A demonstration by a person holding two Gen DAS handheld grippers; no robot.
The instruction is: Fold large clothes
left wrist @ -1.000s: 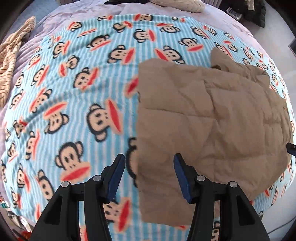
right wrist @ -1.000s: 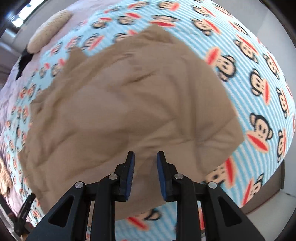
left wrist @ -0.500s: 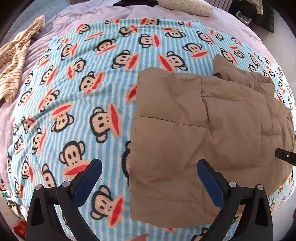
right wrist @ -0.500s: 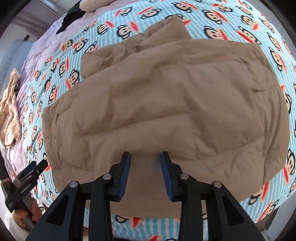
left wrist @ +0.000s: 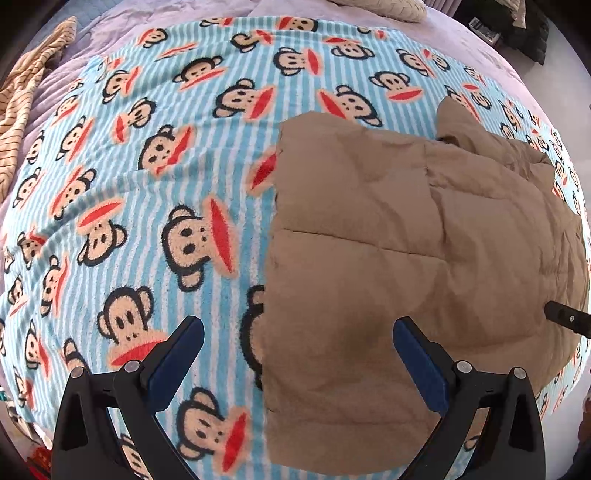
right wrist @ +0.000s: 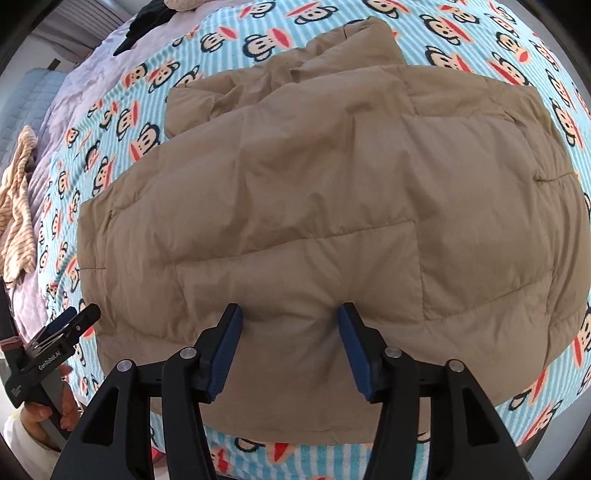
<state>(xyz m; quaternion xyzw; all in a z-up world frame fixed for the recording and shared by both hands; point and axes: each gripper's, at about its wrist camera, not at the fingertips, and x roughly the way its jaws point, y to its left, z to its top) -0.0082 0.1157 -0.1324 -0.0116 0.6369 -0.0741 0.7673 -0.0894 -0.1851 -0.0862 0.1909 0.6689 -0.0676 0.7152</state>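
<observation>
A tan quilted jacket (left wrist: 406,240) (right wrist: 314,177) lies folded on the monkey-print striped blanket (left wrist: 147,184) (right wrist: 498,48). My left gripper (left wrist: 297,326) points down over the jacket's near left edge, jaws wide open and nothing between them. It also shows at the left of the right wrist view, as the left gripper (right wrist: 79,314) held by a hand (right wrist: 55,406). My right gripper (right wrist: 290,314) hangs over the jacket's near hem with its jaws opening. A soft ridge of fabric bulges between the pads, which do not pinch it. One of its fingers (left wrist: 565,317) pokes in at the right.
A beige striped garment (left wrist: 22,96) (right wrist: 18,206) lies on the lilac bedspread (left wrist: 147,22) at the left. A knitted pillow (left wrist: 388,7) and dark clothing (right wrist: 147,22) sit at the far end. The bed's near edge runs just below the jacket's hem.
The left jaws spread from half open to fully wide. The right gripper swung across the jacket, rolled, and its jaws widened from nearly shut. The jacket settled flat.
</observation>
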